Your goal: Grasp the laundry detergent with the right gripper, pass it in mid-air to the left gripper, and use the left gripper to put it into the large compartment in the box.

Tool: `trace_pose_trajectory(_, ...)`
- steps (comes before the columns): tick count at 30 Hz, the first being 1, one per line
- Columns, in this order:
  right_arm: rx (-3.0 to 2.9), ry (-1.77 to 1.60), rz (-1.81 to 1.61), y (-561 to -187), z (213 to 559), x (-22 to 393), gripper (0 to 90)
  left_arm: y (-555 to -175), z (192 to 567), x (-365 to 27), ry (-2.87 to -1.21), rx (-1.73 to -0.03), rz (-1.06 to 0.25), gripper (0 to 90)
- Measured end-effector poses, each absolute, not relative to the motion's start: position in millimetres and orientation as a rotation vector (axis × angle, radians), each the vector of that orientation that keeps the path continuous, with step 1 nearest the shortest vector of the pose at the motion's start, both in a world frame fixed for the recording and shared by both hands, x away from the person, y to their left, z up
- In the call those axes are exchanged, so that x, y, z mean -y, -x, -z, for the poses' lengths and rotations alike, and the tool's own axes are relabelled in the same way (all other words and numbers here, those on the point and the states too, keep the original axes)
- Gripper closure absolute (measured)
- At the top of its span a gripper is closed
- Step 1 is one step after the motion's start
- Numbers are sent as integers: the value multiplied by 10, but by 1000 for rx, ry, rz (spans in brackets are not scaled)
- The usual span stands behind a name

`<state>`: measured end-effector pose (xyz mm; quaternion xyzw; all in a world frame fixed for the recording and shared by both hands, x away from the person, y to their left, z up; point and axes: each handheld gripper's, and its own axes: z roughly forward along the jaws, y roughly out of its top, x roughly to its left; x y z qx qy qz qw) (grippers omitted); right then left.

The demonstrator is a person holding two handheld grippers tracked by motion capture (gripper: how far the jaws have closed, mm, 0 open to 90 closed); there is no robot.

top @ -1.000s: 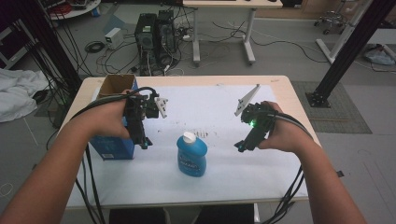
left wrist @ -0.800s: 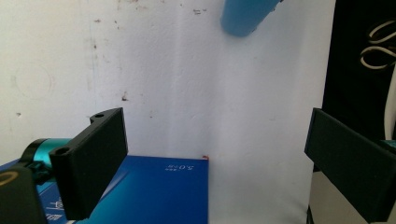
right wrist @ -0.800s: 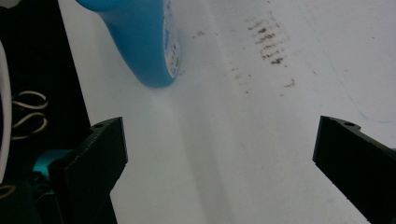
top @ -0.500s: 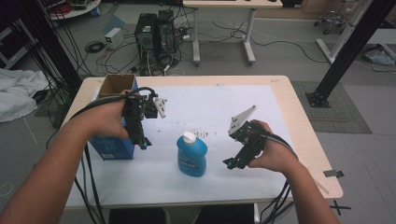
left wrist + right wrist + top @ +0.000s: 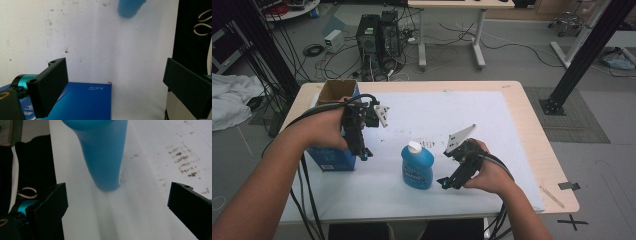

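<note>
A blue bottle [image 5: 417, 166] with a white cap stands upright on the white sheet near the table's front. My right gripper [image 5: 444, 184] hangs low just right of it, open, its jaws pointing at the bottle's base. In the right gripper view the bottle [image 5: 105, 155] stands ahead of the open right gripper [image 5: 117, 192], with no contact. My left gripper [image 5: 364, 155] is open and points down beside a blue box [image 5: 332, 157] with an open cardboard top. In the left gripper view the box [image 5: 85, 100] lies below the open left gripper [image 5: 116, 70], and the bottle [image 5: 130, 7] stands farther off.
A white sheet [image 5: 452, 115] with dark smudges covers most of the wooden table [image 5: 532, 125]. Tape strips [image 5: 569, 186] sit at the right edge. Computer towers [image 5: 377, 32], cables and a desk stand on the floor beyond. A black frame post [image 5: 582, 55] rises at the right.
My right gripper has come down and moved left and nearer the table's front, ending close beside the bottle. The left gripper, box and bottle have stayed put.
</note>
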<state>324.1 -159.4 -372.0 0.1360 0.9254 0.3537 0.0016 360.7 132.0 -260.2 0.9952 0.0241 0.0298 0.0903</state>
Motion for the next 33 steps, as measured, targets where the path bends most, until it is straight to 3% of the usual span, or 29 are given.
trace_pose_trajectory(33, -2750, -433, -1365, -3203, 4097, 1263, 23, -3574, 2589, -1277, -2961, -60, -101, 60)
